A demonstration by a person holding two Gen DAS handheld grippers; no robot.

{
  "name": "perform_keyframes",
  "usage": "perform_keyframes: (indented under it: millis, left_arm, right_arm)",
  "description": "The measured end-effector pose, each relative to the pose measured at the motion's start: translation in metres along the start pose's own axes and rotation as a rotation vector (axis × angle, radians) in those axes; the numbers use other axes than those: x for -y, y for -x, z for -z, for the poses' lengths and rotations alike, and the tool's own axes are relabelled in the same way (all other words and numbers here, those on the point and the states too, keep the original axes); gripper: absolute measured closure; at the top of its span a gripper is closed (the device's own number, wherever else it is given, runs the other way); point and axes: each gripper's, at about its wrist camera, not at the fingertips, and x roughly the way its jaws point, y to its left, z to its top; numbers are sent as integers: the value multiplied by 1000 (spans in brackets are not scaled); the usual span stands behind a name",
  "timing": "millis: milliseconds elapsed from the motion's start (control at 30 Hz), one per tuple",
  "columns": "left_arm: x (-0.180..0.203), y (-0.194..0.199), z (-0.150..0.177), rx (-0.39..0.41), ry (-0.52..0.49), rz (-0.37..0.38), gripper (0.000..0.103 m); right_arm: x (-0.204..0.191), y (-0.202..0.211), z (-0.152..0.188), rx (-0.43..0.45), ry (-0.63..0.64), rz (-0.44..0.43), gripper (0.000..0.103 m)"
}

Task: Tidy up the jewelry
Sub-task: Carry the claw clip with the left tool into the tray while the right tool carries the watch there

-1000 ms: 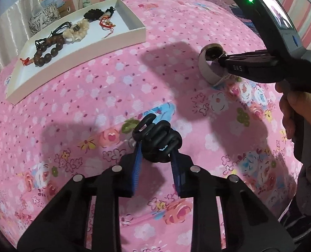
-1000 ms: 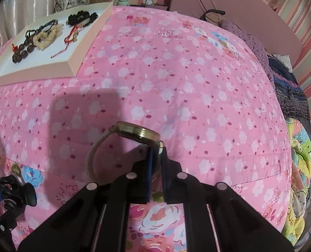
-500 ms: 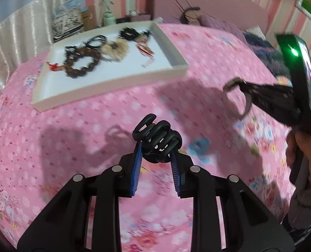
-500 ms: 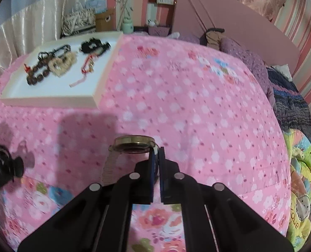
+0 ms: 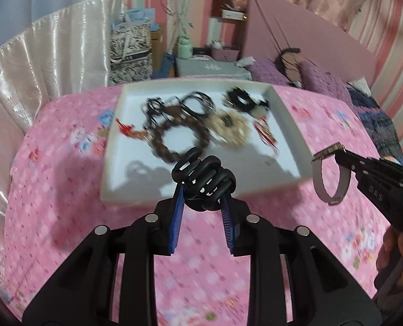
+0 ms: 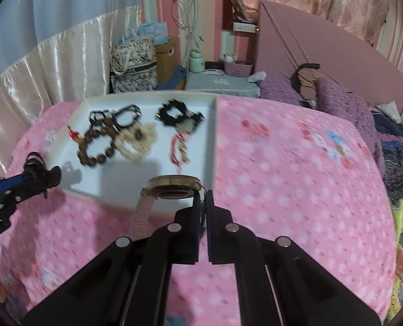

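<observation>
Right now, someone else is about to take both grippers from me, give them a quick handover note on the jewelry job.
Left gripper: shut on a black coiled bracelet, held in the air near the front edge of the white tray.
Right gripper: shut on a gold-cased watch with a pink strap, also in the air at the tray's front right corner.
Done: a brown bead bracelet, a cream bracelet, black pieces and a red charm already lie in the tray.
Left: lower both held pieces into the bare front part of the tray and release.
</observation>
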Motion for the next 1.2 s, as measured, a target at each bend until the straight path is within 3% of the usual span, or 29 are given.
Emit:
perform_keyframes:
  millis: [167,267,567,1200]
  left_arm:
    - [-16,-24,-18,30,35,-10,78]
    - [-33,-38,-15,22,58,-19,78]
    - [-36,-77,-7,35,54,-57,78]
    - [-50,-99,-2,78,71,-107,77]
  right_arm:
    - [-15,-23,-14,16,-31,-35,100]
    - [-22,-37,-17,23,-35,-37,100]
    - [-35,-78,-7,55,-48,-34,100]
    - [-37,-95,0,118,-39,56,100]
